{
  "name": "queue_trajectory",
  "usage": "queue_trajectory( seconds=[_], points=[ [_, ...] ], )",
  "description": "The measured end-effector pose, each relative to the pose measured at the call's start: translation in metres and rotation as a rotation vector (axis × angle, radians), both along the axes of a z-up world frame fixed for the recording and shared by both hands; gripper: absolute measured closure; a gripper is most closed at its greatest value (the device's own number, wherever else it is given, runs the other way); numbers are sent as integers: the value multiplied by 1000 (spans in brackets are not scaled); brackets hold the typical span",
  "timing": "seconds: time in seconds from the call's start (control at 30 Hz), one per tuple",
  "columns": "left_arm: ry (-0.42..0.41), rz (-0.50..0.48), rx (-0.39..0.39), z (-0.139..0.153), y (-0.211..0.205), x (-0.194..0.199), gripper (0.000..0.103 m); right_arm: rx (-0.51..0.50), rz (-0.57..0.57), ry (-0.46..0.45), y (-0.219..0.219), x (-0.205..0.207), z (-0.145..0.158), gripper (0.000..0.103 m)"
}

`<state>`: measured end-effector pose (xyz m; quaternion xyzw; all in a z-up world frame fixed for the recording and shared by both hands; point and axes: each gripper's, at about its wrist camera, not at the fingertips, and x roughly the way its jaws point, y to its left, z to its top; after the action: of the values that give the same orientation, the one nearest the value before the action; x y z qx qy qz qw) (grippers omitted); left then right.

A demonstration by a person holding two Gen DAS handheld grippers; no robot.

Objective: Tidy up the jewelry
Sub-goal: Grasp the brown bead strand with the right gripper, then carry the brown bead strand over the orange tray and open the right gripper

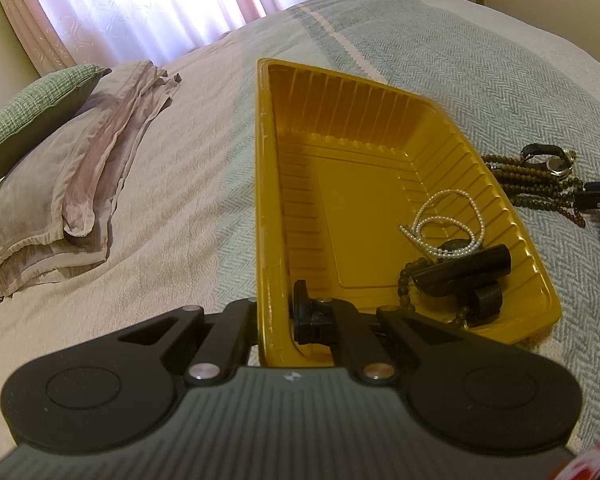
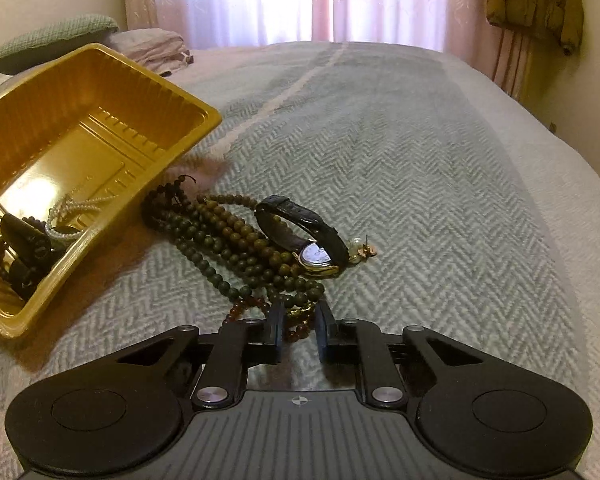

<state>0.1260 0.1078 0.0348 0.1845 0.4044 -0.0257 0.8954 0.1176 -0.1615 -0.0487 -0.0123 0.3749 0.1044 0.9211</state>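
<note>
Fingers of the left hand-held gripper [image 1: 274,320] are clamped on the near wall of the tray [image 1: 268,200], one finger outside the wall and one inside, so the gold tray sits tilted up on that side. Just ahead and to the right of this hand-held gripper, in the tray's low corner, lie a pearl strand [image 1: 444,224], a black tube [image 1: 460,272] and a dark bead string [image 1: 406,284], all bunched together and touching.

Beyond the tray's right wall, on the bed [image 1: 460,80], the right hand-held gripper [image 2: 298,326] rests low with its fingers a little apart. Between them are small amber beads [image 2: 248,307] and a gold clasp [image 2: 300,312]; whether the pads touch them I cannot tell. Straight ahead of it spreads a pile of green and brown beads [image 2: 228,240], several strands side by side. A watch [image 2: 304,232] with a black strap lies on the pile's right edge, its face tipped toward the hand-held gripper. Just right of the watch sits a pearl earring [image 2: 360,250]. The tray is to the left of the pile, its lower wall near the strands.

Far ahead to the left are a green pillow [image 1: 32,120] and folded sheets [image 1: 80,184]; curtains [image 2: 260,0] hang behind the bed.
</note>
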Motion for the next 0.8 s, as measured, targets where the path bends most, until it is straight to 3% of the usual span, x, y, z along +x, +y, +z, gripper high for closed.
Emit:
queue_trajectory(
  seconds=[0.37, 0.53, 0.8],
  points=[
    [0, 0, -1, 0, 0, 0, 101, -26, -21, -104, -8, -24, 31, 88],
    [0, 0, -1, 0, 0, 0, 101, -49, 3, -172, -3, -28, 50, 88],
    [0, 1, -1, 0, 0, 0, 101, -3, 73, -251, 19, -24, 84, 88]
  ],
)
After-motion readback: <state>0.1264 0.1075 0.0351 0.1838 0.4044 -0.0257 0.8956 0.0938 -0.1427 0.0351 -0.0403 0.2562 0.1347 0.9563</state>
